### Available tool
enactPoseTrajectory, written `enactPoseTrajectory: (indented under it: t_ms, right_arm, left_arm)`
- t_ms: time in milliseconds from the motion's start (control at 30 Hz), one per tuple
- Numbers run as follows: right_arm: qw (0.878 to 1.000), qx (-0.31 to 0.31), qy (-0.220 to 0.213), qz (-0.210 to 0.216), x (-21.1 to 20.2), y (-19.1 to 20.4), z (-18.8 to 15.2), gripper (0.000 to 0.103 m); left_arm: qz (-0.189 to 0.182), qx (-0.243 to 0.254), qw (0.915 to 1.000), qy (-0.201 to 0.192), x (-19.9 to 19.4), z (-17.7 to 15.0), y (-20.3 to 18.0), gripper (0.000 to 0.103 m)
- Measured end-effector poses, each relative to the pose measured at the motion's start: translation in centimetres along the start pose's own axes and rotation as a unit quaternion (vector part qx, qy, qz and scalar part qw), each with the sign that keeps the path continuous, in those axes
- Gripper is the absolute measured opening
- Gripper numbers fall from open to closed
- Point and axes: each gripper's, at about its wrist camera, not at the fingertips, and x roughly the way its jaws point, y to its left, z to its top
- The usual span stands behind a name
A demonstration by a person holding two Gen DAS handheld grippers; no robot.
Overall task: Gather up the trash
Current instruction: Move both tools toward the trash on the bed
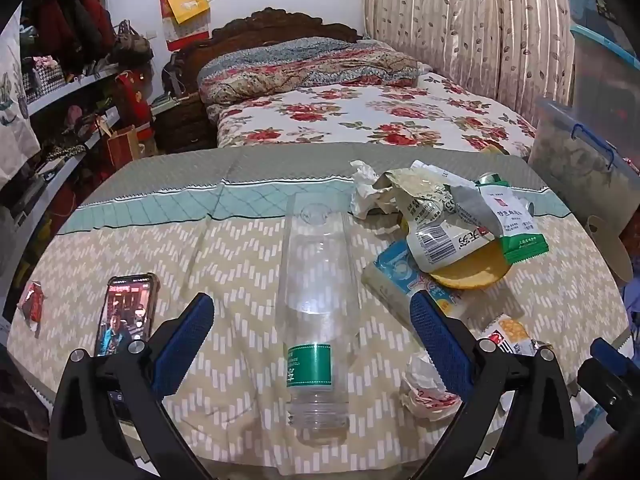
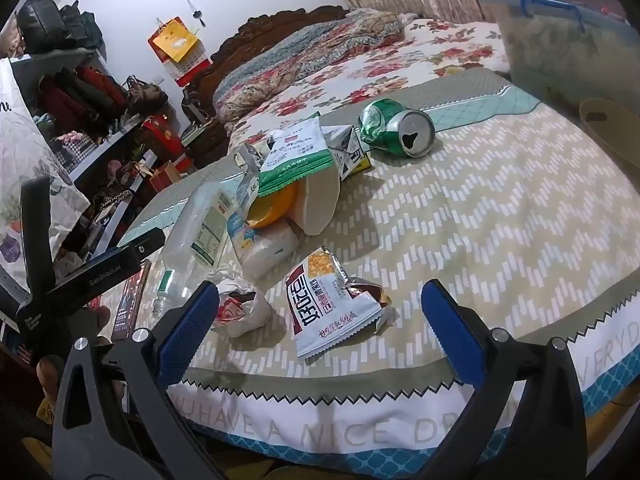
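Showing only rightward: crushed green can (image 2: 394, 128)

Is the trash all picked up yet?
Not yet. Nothing looks collected. Both grippers, left and right, are open and empty. Still on the table: the clear bottle, green can, snack packet, crumpled paper and the wrapper pile.

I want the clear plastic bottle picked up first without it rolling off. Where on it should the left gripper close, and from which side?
Grip the clear bottle across its straight middle, above the green label. It lies on its side, neck toward the camera, lined up between the open left gripper fingers. Come down from above, probably one pad on each long flank; the round body could otherwise roll sideways.
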Motion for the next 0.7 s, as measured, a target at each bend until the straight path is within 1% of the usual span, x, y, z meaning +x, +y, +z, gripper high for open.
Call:
enactPoseTrajectory:
  t_ms: [33, 100, 167, 267, 300, 367, 467, 700]
  right_arm:
    - [1.0, 0.0, 0.0, 0.0, 0.0, 0.0, 0.0, 0.1]
    - [1.0, 0.001, 0.0, 0.001, 0.0, -0.1, 0.1, 0.1]
    - [1.0, 0.001, 0.001, 0.001, -0.1, 0.0, 0.1, 0.1]
    - [1.0, -0.003, 0.003, 0.005, -0.1, 0.3, 0.2, 0.1]
    - [1.0, -0.003, 0.006, 0.008, 0.4, 0.1, 0.3, 0.1]
    - [1.0, -0.004, 0.013, 0.011, 0.7, 0.3, 0.2, 0.1]
    - [1.0, -0.005, 0.016, 0.017, 0.8, 0.4, 0.0, 0.1]
    - [0.999, -0.016, 0.027, 0.033, 1.1, 0.9, 0.0, 0.1]
  left_arm:
    - [-0.005, -0.007, 0.9999, 0.006, 0.1, 0.0, 0.1, 0.094]
    - [-0.001, -0.006, 1.0, 0.006, 0.1, 0.0, 0.1, 0.094]
    - [0.002, -0.004, 1.0, 0.003, -0.1, 0.0, 0.1, 0.094]
    - [0.004, -0.004, 1.0, -0.004, -0.7, -0.4, -1.0, 0.094]
    - [0.001, -0.005, 1.0, -0.007, -1.4, -0.8, -0.8, 0.094]
    - [-0.006, -0.01, 0.9999, -0.003, -0.4, -1.1, -0.8, 0.094]
    - [-0.025, -0.021, 0.9994, 0.01, 0.8, -0.8, 0.5, 0.094]
    - [-0.03, -0.032, 0.9989, 0.016, 0.9, -1.4, 0.7, 0.094]
